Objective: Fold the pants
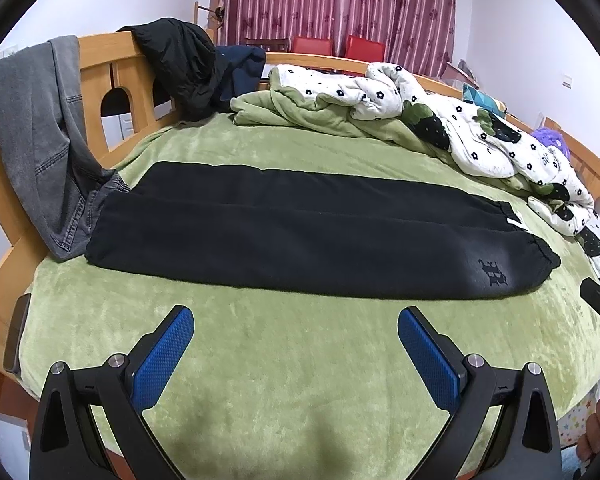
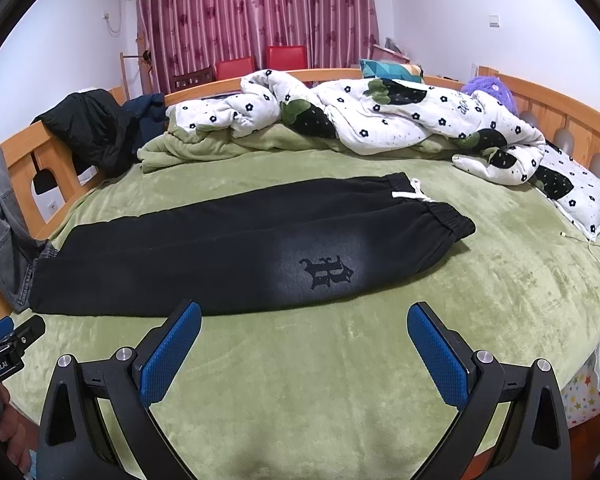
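Black sweatpants (image 1: 300,236) lie flat on the green bed cover, one leg laid over the other, waistband with a white drawstring (image 1: 236,224) to the right and cuffs to the left. A dark emblem (image 2: 327,271) marks the near leg. The pants also show in the right wrist view (image 2: 228,252). My left gripper (image 1: 296,328) is open and empty, hovering above the cover just in front of the pants. My right gripper (image 2: 304,322) is open and empty, close to the near edge of the pants by the emblem.
A crumpled white flowered duvet (image 2: 380,120) lies along the far side. Grey jeans (image 1: 40,144) and a black jacket (image 1: 180,64) hang on the wooden footboard (image 1: 100,68). A white charging cable (image 2: 596,248) lies at the right. The green cover (image 1: 300,380) stretches in front.
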Available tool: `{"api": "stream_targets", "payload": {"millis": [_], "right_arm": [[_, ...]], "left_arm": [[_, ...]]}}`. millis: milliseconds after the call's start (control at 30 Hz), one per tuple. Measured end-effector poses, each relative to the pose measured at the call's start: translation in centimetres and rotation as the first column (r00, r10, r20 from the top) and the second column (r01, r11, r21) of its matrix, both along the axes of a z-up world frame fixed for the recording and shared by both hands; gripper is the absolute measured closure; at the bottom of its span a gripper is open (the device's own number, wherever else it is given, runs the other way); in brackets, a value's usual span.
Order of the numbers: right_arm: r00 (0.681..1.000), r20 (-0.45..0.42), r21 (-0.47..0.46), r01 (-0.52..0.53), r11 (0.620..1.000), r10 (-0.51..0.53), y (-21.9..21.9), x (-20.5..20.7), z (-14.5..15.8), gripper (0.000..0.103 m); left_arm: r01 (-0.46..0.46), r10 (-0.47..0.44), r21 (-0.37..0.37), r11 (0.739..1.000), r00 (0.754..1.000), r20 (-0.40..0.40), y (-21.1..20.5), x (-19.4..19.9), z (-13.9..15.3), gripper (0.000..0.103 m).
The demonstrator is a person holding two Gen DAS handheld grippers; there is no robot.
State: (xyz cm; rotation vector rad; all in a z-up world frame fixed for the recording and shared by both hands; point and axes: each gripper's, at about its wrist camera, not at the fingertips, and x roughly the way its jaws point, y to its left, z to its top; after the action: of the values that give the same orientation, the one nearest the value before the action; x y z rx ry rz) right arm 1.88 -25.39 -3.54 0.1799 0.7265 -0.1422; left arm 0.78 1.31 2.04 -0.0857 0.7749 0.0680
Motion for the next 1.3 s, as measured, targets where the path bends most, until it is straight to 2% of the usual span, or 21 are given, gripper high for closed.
{"api": "stream_targets", "payload": {"millis": [133,233,300,367,433,500,567,633,700,800,833,867,933,967,1100,1200,1233,1267,1300], "right_arm": [[0.998,0.052,-0.006,-0.028,1.000,0.029,0.7,0.5,-0.3,0.002],[0.997,0.074,-0.007,-0.028,1.000,0.029,0.8,1.2,-1.1,0.002],[0.998,0.048,0.062,-0.042,0.997,0.040,0.4,2.5,-1.3,0.002],[0.995,0.089,0.109,-0.059,0.992,0.049,-0.1,3.1,-2.2,0.002],[0.999,0.052,0.108,-0.023,0.994,0.017,-0.5,4.0,-3.2,0.002],[1.000,-0.006,0.151,-0.020,0.988,0.022,-1.4,5.3,-4.4,0.011],[0.999,-0.034,0.182,-0.006,0.983,0.013,-2.3,5.9,-5.2,0.012],[0.998,-0.056,0.206,0.027,0.978,-0.015,-3.6,6.5,-6.2,0.015],[0.996,-0.081,0.216,0.048,0.975,-0.032,-4.8,6.9,-7.2,0.019],[0.989,-0.135,0.225,0.089,0.970,-0.059,-6.8,8.1,-9.4,0.026],[0.984,-0.168,0.210,0.102,0.972,-0.067,-7.6,8.7,-10.9,0.028],[0.979,-0.189,0.197,0.111,0.974,-0.073,-8.0,9.1,-11.7,0.032],[0.965,-0.253,0.196,0.121,0.973,-0.069,-9.2,10.1,-14.4,0.040],[0.959,-0.274,0.224,0.131,0.966,-0.066,-9.9,10.4,-15.6,0.042],[0.947,-0.307,0.352,0.200,0.914,-0.089,-11.7,12.0,-18.0,0.042],[0.946,-0.291,0.420,0.261,0.869,-0.143,-12.2,14.0,-19.2,0.039],[0.946,-0.278,0.411,0.274,0.870,-0.167,-12.1,14.9,-19.4,0.041],[0.947,-0.268,0.387,0.276,0.880,-0.179,-11.9,15.5,-19.2,0.063],[0.946,-0.267,0.354,0.273,0.894,-0.183,-11.6,16.1,-18.6,0.086]], "left_arm": [[-0.001,0.001,-0.011,1.000,1.000,-0.016,-0.3,0.5,-0.4,0.000],[0.001,-0.001,0.013,1.000,1.000,-0.008,-0.5,1.2,-1.0,0.000],[0.020,-0.017,0.047,0.999,0.998,-0.067,-0.7,1.9,-1.6,0.000],[0.032,-0.020,0.104,0.994,0.993,-0.115,-0.6,2.8,-2.4,0.000],[0.009,0.012,0.117,0.993,0.984,-0.175,0.2,4.0,-3.8,0.002],[-0.006,0.026,0.071,0.997,0.959,-0.281,1.5,5.4,-4.9,0.004],[-0.032,0.014,-0.051,0.998,0.951,-0.310,3.3,6.8,-6.1,0.004],[-0.071,0.042,-0.108,0.992,0.967,-0.251,5.3,7.5,-6.9,0.004],[-0.139,0.111,-0.122,0.983,0.970,-0.214,7.5,8.5,-7.8,0.004],[-0.191,0.118,-0.250,0.949,0.953,-0.278,10.2,9.8,-10.9,0.005],[-0.215,0.123,-0.294,0.931,0.945,-0.302,11.1,10.2,-12.3,0.008],[-0.237,0.126,-0.326,0.915,0.937,-0.326,11.7,10.5,-13.5,0.016],[-0.278,0.140,-0.353,0.893,0.919,-0.370,12.8,11.1,-16.1,0.024],[-0.299,0.157,-0.353,0.886,0.912,-0.378,13.3,11.3,-17.2,0.032],[-0.327,0.188,-0.414,0.850,0.921,-0.341,13.8,12.6,-17.8,0.037],[-0.382,0.238,-0.431,0.818,0.906,-0.351,14.5,14.6,-18.7,0.057],[-0.402,0.259,-0.414,0.817,0.897,-0.359,14.5,14.9,-18.9,0.073],[-0.415,0.271,-0.401,0.817,0.889,-0.368,14.7,15.4,-18.9,0.089],[-0.419,0.269,-0.402,0.814,0.886,-0.378,15.0,15.9,-18.8,0.093]]}}
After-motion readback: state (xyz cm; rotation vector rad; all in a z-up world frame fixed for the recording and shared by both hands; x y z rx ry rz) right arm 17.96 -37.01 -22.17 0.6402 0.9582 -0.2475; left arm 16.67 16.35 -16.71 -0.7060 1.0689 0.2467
